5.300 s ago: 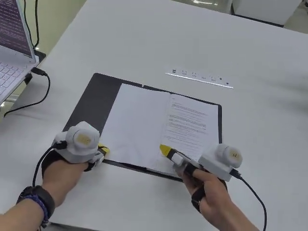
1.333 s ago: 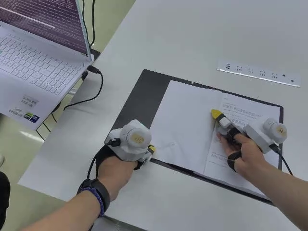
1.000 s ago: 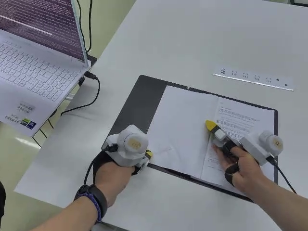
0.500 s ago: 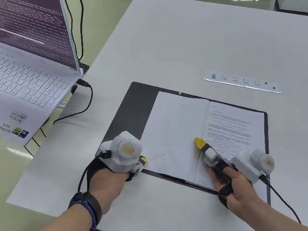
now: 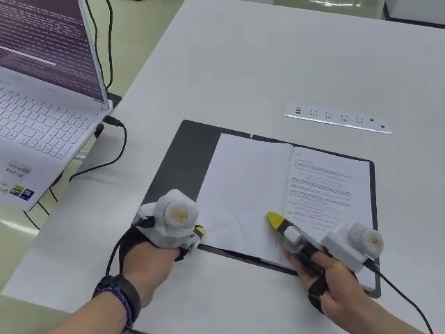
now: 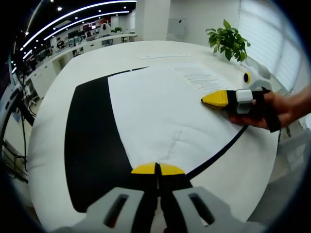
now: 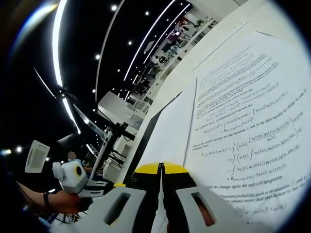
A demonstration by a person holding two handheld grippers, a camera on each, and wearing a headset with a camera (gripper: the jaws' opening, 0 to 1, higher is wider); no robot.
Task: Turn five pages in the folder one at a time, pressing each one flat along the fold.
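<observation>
Black folder (image 5: pixel 174 153) is lying open on the desk (image 5: pixel 278 56). Right claw (image 5: pixel 275 220), pressed together, is bearing on the fold (image 5: pixel 284 188) to flatten the turned page (image 5: pixel 243 181); left claw (image 5: pixel 198 229), likewise closed, is seemingly steadying its near-left corner.

Right tool (image 7: pixel 161 167), jaws together, at the fold (image 7: pixel 190 130) beside printed page (image 7: pixel 243 111)

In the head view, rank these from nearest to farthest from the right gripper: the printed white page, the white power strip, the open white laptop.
1. Printed white page, under the right gripper.
2. White power strip, beyond the black folder.
3. Open white laptop, far left.
</observation>
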